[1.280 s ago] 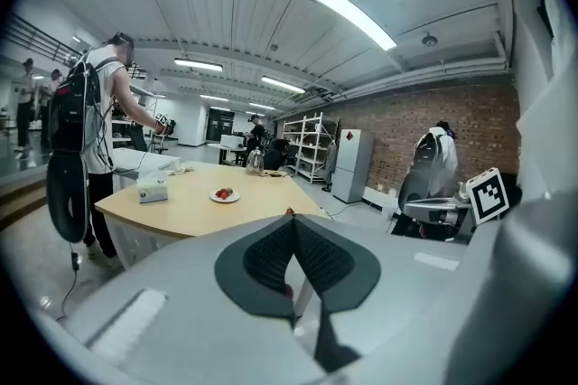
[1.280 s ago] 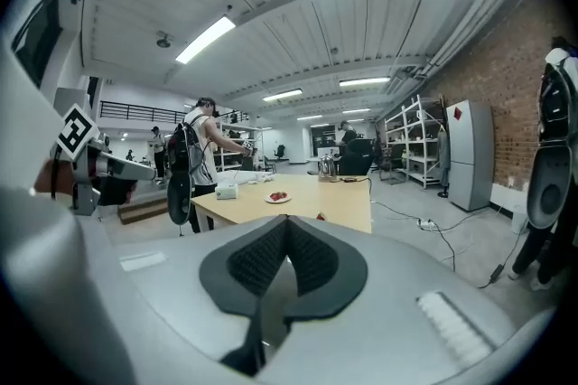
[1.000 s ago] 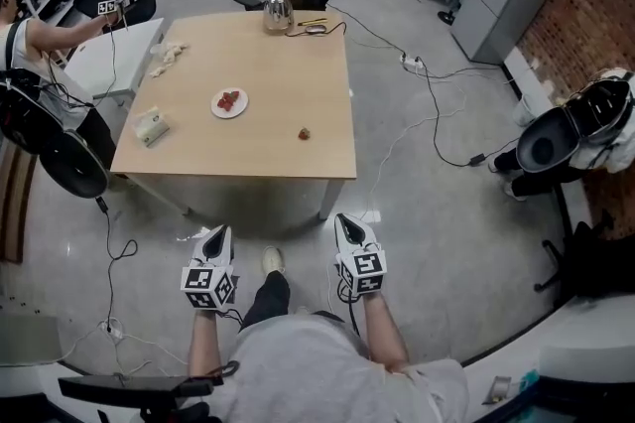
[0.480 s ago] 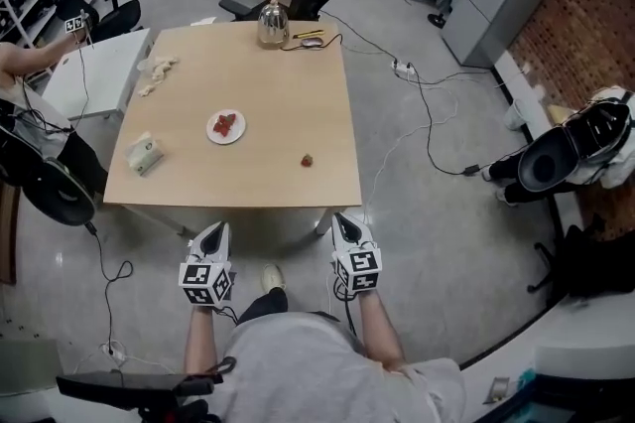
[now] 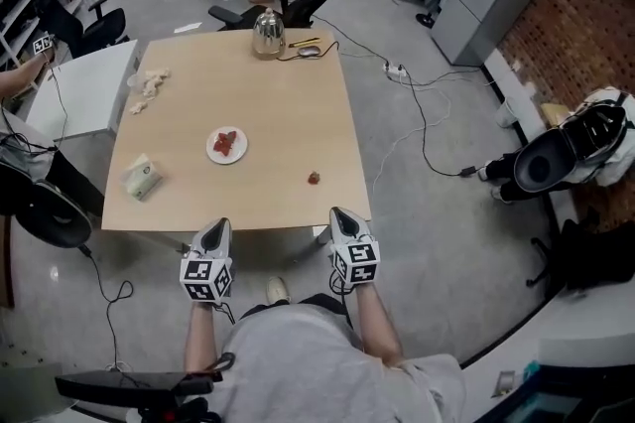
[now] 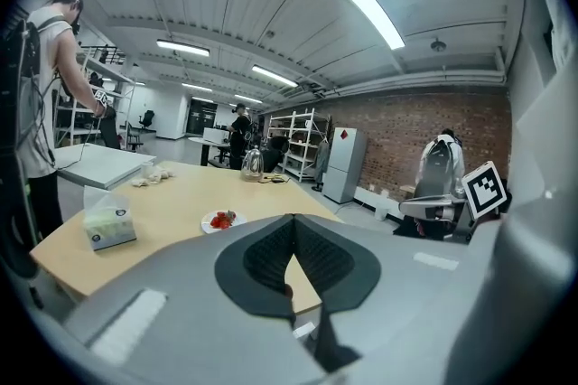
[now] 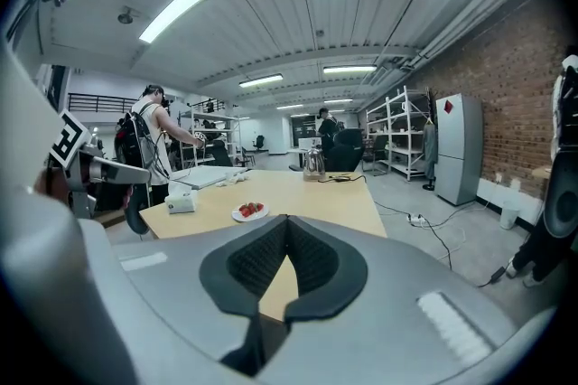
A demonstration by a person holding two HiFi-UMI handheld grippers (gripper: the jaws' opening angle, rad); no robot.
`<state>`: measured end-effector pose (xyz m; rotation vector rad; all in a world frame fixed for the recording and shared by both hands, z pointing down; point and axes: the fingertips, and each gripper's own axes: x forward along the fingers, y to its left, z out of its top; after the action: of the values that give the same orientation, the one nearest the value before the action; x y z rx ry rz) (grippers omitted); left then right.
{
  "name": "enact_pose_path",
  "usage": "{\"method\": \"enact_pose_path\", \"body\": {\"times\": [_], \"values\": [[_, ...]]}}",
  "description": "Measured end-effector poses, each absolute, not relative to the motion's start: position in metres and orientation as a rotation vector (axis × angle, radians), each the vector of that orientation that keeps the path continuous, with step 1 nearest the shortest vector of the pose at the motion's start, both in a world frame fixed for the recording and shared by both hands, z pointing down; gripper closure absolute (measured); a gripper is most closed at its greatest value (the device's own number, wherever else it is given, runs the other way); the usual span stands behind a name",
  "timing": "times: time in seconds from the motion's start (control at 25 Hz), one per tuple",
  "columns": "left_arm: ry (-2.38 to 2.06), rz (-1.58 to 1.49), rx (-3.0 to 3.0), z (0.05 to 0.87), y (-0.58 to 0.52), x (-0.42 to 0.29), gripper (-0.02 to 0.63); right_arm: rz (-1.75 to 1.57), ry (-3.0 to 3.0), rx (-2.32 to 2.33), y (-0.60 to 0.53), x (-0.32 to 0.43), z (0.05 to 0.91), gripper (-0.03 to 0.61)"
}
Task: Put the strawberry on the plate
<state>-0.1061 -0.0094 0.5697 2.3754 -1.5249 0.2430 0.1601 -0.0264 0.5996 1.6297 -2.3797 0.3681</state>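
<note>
A lone strawberry lies on the wooden table, near its front right corner. The white plate holds several red strawberries and sits left of it, mid-table; it also shows in the left gripper view and the right gripper view. My left gripper and right gripper hover side by side at the table's near edge, both shut and empty. The right one is just short of the strawberry. In their own views the left gripper and right gripper have jaws meeting at the tips.
A tissue box sits at the table's left front. A metal kettle with its cord stands at the far edge. A white side table adjoins on the left, and a person stands there. Cables run across the floor on the right.
The table has drawn closer in the head view. Both grippers, earlier well short of it over the floor, now reach its near edge. Their jaws stay shut.
</note>
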Motion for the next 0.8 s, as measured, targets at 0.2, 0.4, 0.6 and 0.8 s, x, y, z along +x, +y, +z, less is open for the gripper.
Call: {"method": "enact_pose_path", "body": {"times": [0.2,0.4,0.6,0.8], "values": [[-1.487,0.241,2.383,0.580,-0.025,-0.109,0.594,0.380,-2.342,1.628,-0.040,0.153,0.609,0.572],[-1.482,0.222,2.352,0.591,-0.037,-0.120,0.594,0.383,-2.304,1.604,-0.049,0.145,0.620,0.572],[-1.493,0.213,2.316,0.597,-0.048,-0.125,0.594,0.392,-2.290,1.576,-0.065,0.144,0.625,0.572],[-1.522,0.215,2.284,0.600,-0.065,-0.131,0.594,0.403,-2.288,1.551,-0.090,0.142,0.635,0.572]]}}
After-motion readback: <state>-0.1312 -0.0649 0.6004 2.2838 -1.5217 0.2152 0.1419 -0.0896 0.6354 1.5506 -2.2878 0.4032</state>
